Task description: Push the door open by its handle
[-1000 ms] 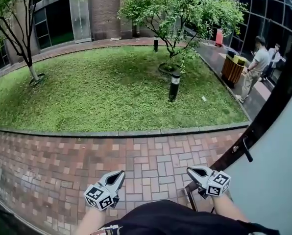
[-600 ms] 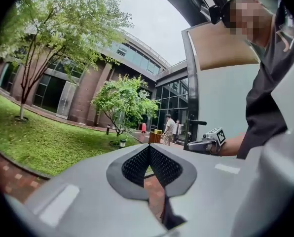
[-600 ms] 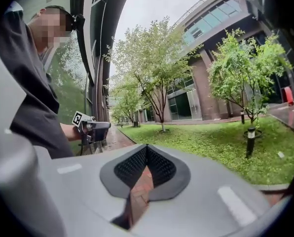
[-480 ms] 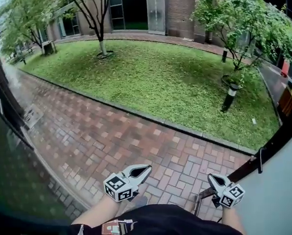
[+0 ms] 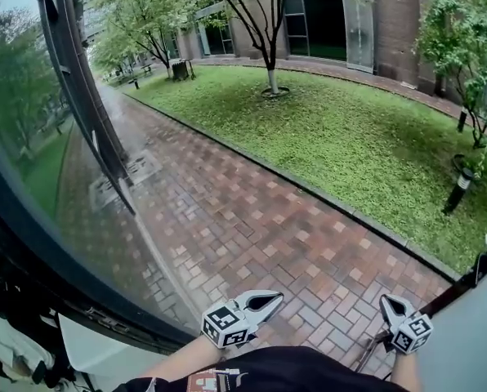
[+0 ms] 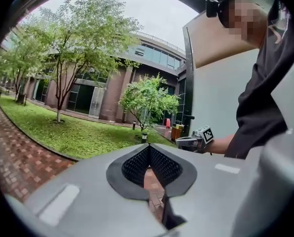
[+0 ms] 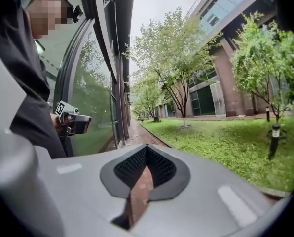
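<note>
The open door [image 5: 474, 333], a pale panel with a dark edge, stands at the lower right of the head view. Its small dark handle [image 5: 478, 266] sticks out from that edge. In the left gripper view the door [image 6: 213, 102] rises on the right, with the handle [image 6: 188, 117] on its frame. My right gripper [image 5: 390, 304] hangs just left of the door edge, below the handle and apart from it, shut and empty. My left gripper [image 5: 268, 303] is held low over the brick paving, shut with nothing in it. Each shows in the other's view: the right gripper [image 6: 185, 142] and the left gripper [image 7: 84, 124].
A dark-framed glass wall [image 5: 80, 129] runs along the left. Red brick paving [image 5: 252, 211] leads ahead beside a lawn [image 5: 366, 137] with trees and a black bollard lamp [image 5: 457, 188]. Brick and glass buildings close off the far side.
The head view has swung left: the door and handle slid to the right edge and the glass wall came in on the left. Both grippers stay low and shut.
</note>
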The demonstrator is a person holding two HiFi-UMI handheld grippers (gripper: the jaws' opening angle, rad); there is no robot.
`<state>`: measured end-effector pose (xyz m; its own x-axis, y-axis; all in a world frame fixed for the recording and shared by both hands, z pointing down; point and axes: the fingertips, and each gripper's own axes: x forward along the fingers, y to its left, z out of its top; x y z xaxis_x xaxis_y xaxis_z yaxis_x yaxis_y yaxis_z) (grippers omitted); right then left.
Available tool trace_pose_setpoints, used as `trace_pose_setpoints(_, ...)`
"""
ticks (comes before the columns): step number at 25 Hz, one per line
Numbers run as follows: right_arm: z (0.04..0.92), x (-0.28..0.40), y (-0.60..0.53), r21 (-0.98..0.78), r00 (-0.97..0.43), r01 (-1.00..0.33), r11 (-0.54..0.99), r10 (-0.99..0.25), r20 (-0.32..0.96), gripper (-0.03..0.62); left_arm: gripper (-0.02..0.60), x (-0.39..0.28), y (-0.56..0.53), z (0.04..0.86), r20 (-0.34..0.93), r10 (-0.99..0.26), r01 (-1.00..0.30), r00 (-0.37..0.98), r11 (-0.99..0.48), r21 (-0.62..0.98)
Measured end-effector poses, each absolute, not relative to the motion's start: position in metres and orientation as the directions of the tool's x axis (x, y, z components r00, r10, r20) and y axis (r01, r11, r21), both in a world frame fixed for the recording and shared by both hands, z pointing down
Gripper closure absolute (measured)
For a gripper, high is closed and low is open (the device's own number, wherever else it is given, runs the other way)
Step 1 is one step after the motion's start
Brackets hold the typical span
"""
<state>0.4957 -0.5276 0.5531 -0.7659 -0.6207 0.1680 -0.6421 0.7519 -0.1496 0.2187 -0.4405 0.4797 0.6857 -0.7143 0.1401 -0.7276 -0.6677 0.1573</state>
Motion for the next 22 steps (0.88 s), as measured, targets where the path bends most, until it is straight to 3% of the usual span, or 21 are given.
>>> trace_pose_setpoints(5, 0.543, 0.443, -0.473, -0.094, -0.752, -0.656, 0.749, -0.638, 0.170, 0.592, 0.584, 0.188, -0.371, 0.471, 0.089, -0.676, -0.682, 0.731, -0.722, 0.119)
trace_pose_setpoints(14, 0.523, 0.295, -0.259, -0.043, -0.742, -0.655, 0.755, -0.630, 0.231, 0.592, 0.584, 0.130, -0.198, 0.481, 0.062, -0.436, -0.440, 0.898, -0.890, 0.117)
trace_pose_setpoints(17, 0.508, 0.285, -0.196, -0.014, -0.692, -0.698, 0.716, -0.670, 0.267, 0.592, 0.583, 0.116, -0.163, 0.473, 0.040, -0.381, -0.382, 0.924, -0.909, 0.164)
trace_pose_setpoints(22, 0.491, 0.311, -0.128, -0.036, -0.575, -0.814, 0.580, -0.794, 0.199, 0.592, 0.583, 0.098, -0.123, 0.474, 0.042, -0.344, -0.346, 0.938, -0.922, 0.172)
